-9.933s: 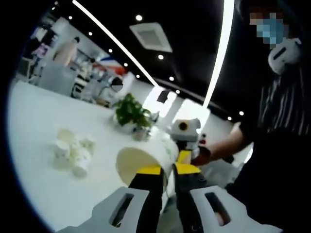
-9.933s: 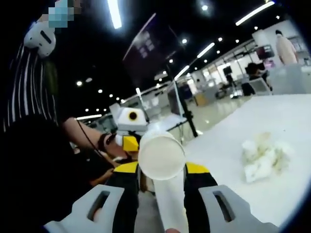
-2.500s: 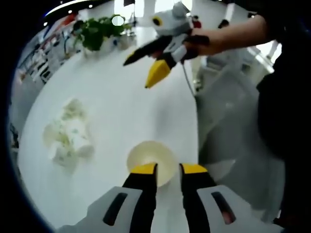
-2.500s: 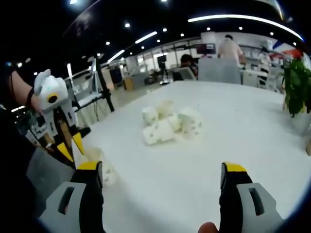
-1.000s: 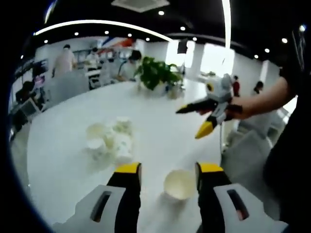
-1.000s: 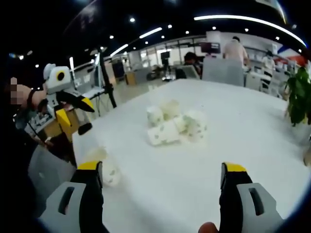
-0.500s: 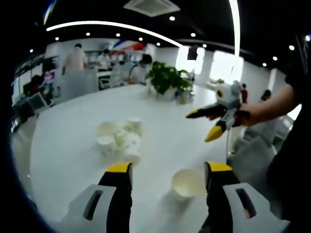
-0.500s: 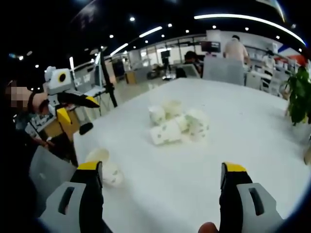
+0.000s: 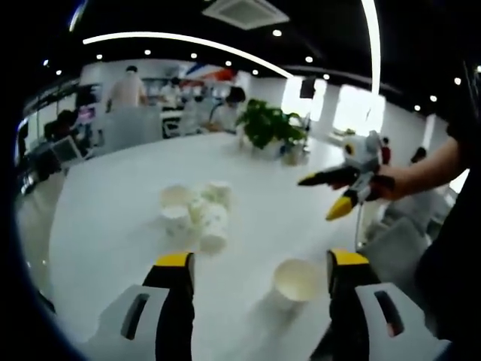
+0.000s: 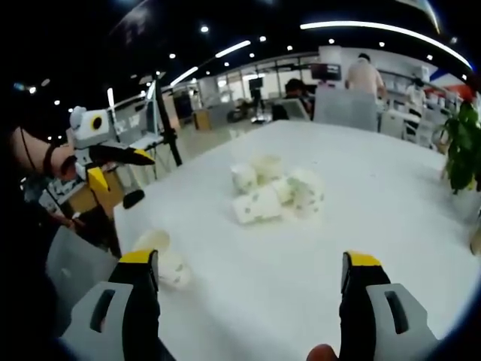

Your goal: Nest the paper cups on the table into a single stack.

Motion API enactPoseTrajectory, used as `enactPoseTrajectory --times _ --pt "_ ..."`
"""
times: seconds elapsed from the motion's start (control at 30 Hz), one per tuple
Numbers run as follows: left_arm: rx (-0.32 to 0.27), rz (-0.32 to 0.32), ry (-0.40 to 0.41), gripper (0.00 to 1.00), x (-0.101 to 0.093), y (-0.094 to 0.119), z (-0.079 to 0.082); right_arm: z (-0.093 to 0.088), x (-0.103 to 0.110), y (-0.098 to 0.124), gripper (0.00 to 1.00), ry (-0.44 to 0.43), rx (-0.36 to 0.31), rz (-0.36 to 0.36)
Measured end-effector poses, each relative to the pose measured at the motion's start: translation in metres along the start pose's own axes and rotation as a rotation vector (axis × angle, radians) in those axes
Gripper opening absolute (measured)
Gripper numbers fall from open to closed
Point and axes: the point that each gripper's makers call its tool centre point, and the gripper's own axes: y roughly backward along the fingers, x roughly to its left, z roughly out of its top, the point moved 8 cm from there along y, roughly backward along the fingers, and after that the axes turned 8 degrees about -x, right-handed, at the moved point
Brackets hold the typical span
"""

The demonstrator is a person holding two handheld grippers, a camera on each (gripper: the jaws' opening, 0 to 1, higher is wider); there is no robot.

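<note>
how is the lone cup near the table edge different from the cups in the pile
The lone cup stands upright with its mouth open upward, while several cups in the pile lie tipped on their sides.
The lone cup sits by itself close to the left gripper, between its open jaws; the pile is a cluster of cups touching one another farther out on the table.
Both are pale paper cups on the same white table.

Left claw [image 9: 259, 263] and right claw [image 10: 252, 263] are both spread wide with nothing between the jaws, each held in a hand.
</note>
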Motion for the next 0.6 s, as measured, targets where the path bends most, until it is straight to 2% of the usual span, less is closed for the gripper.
enactPoseTrajectory --times 0.17,0.27,0.6 --pt "-0.022 0.023 0.020 0.80 0.003 0.003 -0.001 0.000 -0.001 -0.001 1.00 -0.004 0.000 -0.001" --pt "-0.015 0.040 0.025 0.86 0.004 0.004 -0.002 0.000 -0.001 -0.001 0.99 -0.002 0.001 -0.001" --pt "-0.053 0.067 0.037 0.95 0.007 0.012 -0.005 0.000 0.001 -0.003 0.99 0.001 0.005 0.001"
